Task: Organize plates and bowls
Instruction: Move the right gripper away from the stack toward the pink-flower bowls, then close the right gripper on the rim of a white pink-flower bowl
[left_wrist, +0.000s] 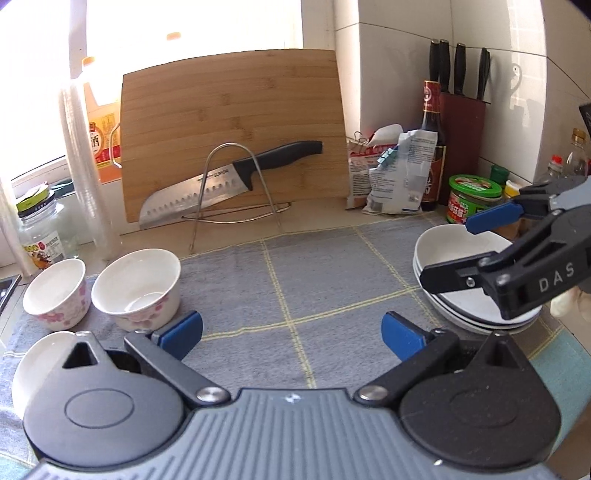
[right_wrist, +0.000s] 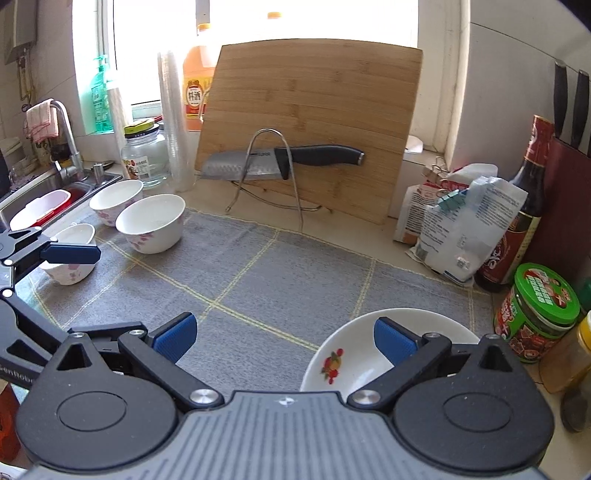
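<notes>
The bowls lay to the left of the left tongs, three of them clustered at the left end of the grey mat on the worktop; the nearest, a tipped bowl, sat just beside the left finger, partly hidden behind the tong body. The plates were stacked at the mat's right end, and the right tongs hung over them, one blue pad above the top plate's rim.

Both tongs stood released, fingers spread wide, nothing held. The left tongs faced the bare middle of the mat, towards the cutting board and knife, so no bowl lay between the fingers.

By my reading, the left hand was much the nearer to the bowls and the right to the plates. Gathering the bowls would call for the left tongs to swing leftward and bring a rim between the pads; round bowls offer no long axis to align with, except that the tipped one presented its rim sideways.
</notes>
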